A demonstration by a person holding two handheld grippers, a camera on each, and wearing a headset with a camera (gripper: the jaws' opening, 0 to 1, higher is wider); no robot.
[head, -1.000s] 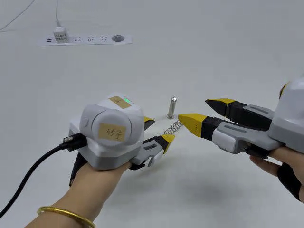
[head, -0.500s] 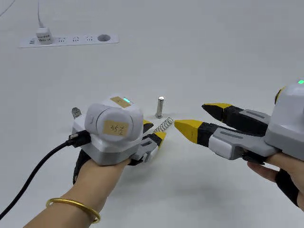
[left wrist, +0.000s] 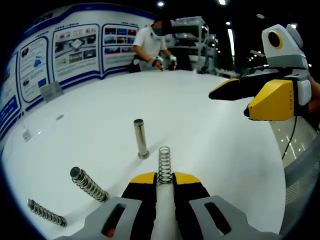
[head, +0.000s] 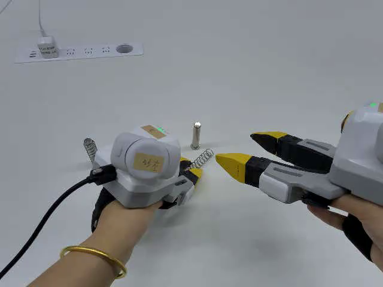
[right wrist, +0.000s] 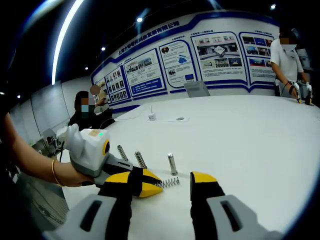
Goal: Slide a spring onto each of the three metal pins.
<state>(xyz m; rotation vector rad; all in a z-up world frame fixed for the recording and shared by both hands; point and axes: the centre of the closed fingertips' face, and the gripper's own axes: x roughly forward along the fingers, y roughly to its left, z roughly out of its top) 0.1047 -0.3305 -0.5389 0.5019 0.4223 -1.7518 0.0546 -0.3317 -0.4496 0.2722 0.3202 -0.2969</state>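
The left tongs (left wrist: 159, 181), half hidden behind their own housing in the head view, clamp a spring (left wrist: 164, 162) just near of the bare pin (left wrist: 140, 138). The right tongs (right wrist: 175, 184) gape apart, empty, farther right.

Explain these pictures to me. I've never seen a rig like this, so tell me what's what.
No robot here: a person holds a gripper in each hand, each with two yellow-tipped fingers. The head view comes from a headset camera looking down at the white table. The two round pictures come from cameras riding on the grippers, looking along their fingers. The left gripper is shut on a small spring, near a bare upright metal pin. The right gripper is open and holds nothing. Two more pins, one beside another, already wear springs. A power strip lies farther back.
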